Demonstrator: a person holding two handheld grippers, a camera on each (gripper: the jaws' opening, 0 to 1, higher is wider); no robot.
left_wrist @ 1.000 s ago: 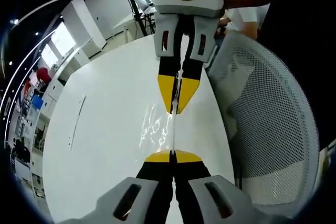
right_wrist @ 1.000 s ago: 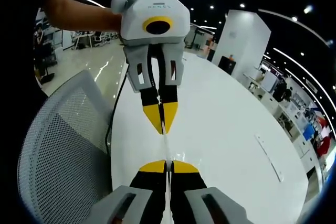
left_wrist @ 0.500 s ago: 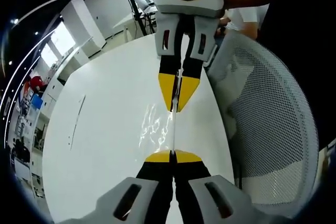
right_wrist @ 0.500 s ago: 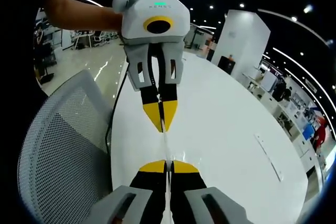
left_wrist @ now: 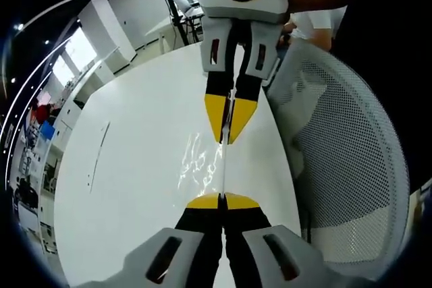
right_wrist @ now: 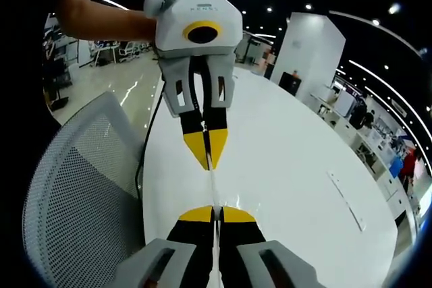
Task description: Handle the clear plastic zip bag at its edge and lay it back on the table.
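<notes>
In the left gripper view, our left hand-held gripper [left_wrist: 222, 199] comes up from the bottom with its two yellow tips pressed together on the near edge of the clear plastic zip bag [left_wrist: 223, 166]. The bag runs straight ahead of it as a thin bright line. At the far end the right hand-held gripper [left_wrist: 228, 133] faces us, and its yellow tips are pinched on the other edge. So the bag is held tight between the two, above the white surface [left_wrist: 135, 166]. Off to the right side of our gripper is a mesh chair [left_wrist: 344, 160].

We think we are in the holding step, and the bag is not down yet. Next we need to lower both hands together, keep the bag flat, and let go only when it lies on the surface.

In the right gripper view, the right hand-held gripper [right_wrist: 210, 213] rises from the bottom, its tips closed on the bag's edge. The left hand-held gripper [right_wrist: 208, 156] hangs ahead, tips shut on the far edge. The bag between them is a pale sliver here.

We see the bag side-on, so its shape, its zip and anything inside are hard to make out. We cannot tell how high it is above the surface
</notes>
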